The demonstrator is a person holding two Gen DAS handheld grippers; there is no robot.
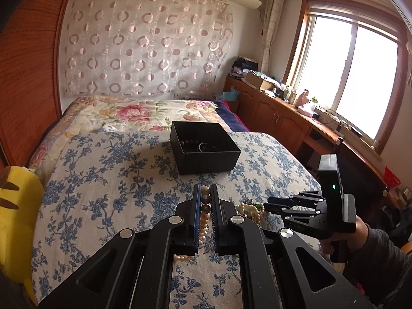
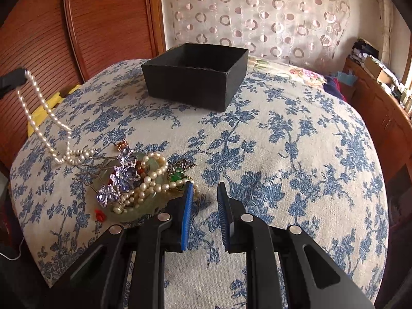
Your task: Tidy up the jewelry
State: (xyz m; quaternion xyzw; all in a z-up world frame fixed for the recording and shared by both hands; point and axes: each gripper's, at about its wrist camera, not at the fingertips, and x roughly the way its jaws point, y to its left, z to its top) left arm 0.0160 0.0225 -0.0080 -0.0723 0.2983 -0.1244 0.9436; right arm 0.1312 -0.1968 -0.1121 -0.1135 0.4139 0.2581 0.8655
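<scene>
My left gripper (image 1: 205,189) is shut on a pearl necklace (image 1: 205,213) with a few brown beads at its top, held above the flowered cloth. In the right wrist view the same necklace (image 2: 41,118) hangs from the left gripper's tip (image 2: 13,79) down to the jewelry pile (image 2: 139,180). The pile holds pearl strands, a purple butterfly brooch (image 2: 121,180), a green stone piece (image 2: 177,177) and a pale jade bangle. My right gripper (image 2: 204,189) is open and empty, just right of the pile. A black open box (image 1: 203,146) with beads and a thin bangle inside stands farther back; it also shows in the right wrist view (image 2: 195,77).
The blue-flowered cloth (image 2: 283,141) covers a raised surface on the bed. A yellow plush toy (image 1: 18,200) lies at the left. A wooden wardrobe (image 2: 77,25) stands left, and a cluttered cabinet counter (image 1: 296,103) runs under the window on the right.
</scene>
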